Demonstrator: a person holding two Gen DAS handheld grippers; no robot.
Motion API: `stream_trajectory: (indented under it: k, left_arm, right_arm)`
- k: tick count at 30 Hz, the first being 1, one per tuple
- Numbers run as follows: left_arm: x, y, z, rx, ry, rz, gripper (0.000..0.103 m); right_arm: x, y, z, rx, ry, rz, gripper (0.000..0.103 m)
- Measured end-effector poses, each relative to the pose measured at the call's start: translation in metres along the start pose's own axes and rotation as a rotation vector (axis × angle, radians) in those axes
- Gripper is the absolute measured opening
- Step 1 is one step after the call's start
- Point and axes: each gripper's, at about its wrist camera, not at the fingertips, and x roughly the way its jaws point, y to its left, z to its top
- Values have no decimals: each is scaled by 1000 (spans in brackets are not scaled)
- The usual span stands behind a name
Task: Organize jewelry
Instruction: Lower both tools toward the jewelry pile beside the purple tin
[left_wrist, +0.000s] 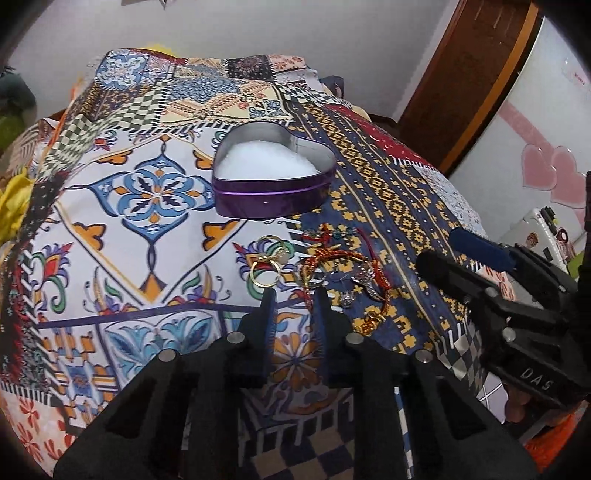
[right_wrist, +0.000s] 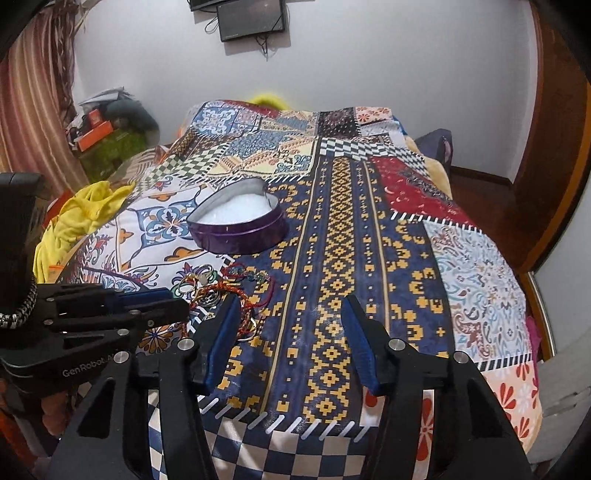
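A purple heart-shaped tin (left_wrist: 273, 173) with white padding stands open on the patterned bedspread; it also shows in the right wrist view (right_wrist: 238, 225). A pile of jewelry lies in front of it: gold rings (left_wrist: 264, 271), a red and gold cord bracelet (left_wrist: 334, 266) and silver charms (left_wrist: 364, 282). The pile also shows in the right wrist view (right_wrist: 229, 291). My left gripper (left_wrist: 293, 295) hovers just before the pile, jaws a little apart and empty. My right gripper (right_wrist: 290, 306) is wide open and empty, right of the pile.
The patterned bedspread (right_wrist: 461, 266) covers the whole bed. Yellow cloth (right_wrist: 81, 218) lies at the bed's left edge. A wooden door (right_wrist: 554, 147) and a white wall stand to the right. A cluttered shelf (right_wrist: 107, 125) sits at the far left.
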Motion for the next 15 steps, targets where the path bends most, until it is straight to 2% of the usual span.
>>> stream_trajectory:
  k: [8,15]
  left_arm:
    - [8,-3,1,12,3,5,3]
    - [-8,-3,0,16,-48,30,1]
  right_arm:
    - [6,0,-5,-6,34,14,52]
    - [9,4,-7,-33,53,21,52]
